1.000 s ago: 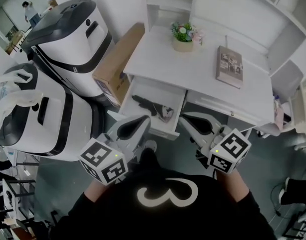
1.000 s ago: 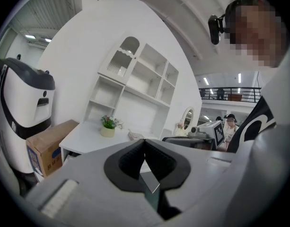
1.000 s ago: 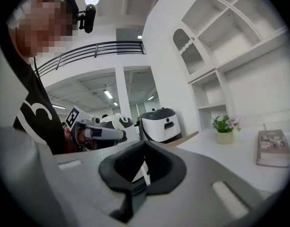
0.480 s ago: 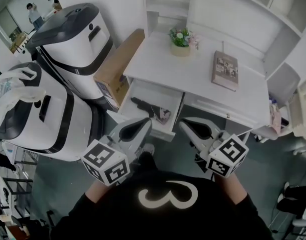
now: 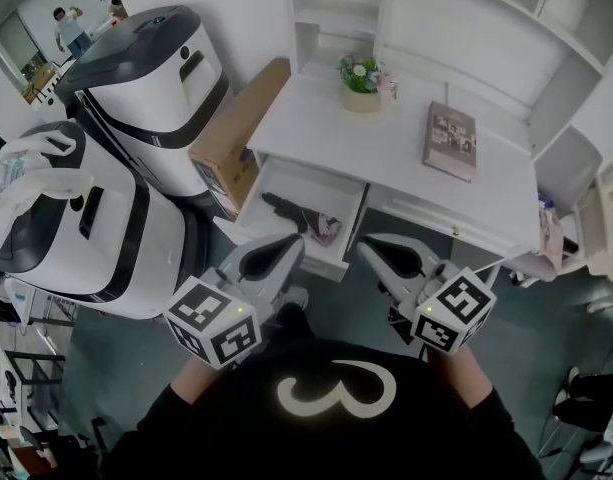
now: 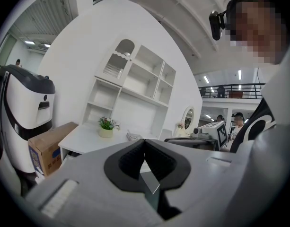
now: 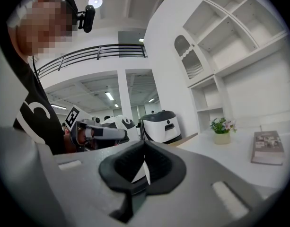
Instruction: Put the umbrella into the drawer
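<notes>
The folded dark umbrella (image 5: 298, 216) lies inside the open drawer (image 5: 338, 200) of the white desk (image 5: 386, 143). My left gripper (image 5: 289, 242) hovers just in front of the drawer's front edge, jaws shut with nothing in them. My right gripper (image 5: 368, 251) hangs beside it to the right, also shut and empty. In the left gripper view the left gripper (image 6: 145, 142) has its pads together and points toward the desk. The right gripper view shows the right gripper (image 7: 145, 144) likewise shut, with the left gripper beyond it.
A flower pot (image 5: 363, 76) and a book (image 5: 451, 140) rest on the desk top, under white shelves (image 5: 456, 18). A cardboard box (image 5: 231, 133) leans at the desk's left side. Two large white-and-black machines (image 5: 151, 68) (image 5: 76, 228) stand further left.
Both grippers shifted slightly together in front of the drawer, then held still. The umbrella stays in the drawer. Both jaws remain shut.
</notes>
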Tool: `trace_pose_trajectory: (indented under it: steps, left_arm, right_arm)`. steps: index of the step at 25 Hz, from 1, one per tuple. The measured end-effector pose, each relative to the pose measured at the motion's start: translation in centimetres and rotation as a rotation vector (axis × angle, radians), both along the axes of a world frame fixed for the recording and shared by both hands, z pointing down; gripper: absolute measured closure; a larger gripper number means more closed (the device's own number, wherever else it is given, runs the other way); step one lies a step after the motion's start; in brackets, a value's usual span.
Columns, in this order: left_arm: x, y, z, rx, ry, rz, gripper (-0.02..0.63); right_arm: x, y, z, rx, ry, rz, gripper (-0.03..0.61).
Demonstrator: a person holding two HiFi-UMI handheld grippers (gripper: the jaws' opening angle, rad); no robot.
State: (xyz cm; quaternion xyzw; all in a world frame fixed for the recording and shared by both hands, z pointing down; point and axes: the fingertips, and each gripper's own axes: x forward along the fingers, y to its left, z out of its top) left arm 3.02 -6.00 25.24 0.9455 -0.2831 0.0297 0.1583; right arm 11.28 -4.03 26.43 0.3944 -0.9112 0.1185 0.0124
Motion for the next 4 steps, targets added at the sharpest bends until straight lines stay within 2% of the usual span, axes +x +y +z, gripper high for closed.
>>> trace_pose_trajectory:
  steps: [4]
  left_arm:
    - [0.29, 0.03, 0.45, -0.030, 0.003, 0.006, 0.606]
  right_arm:
    - [0.16, 0.01, 0.21, -0.004, -0.001, -0.001, 0.575]
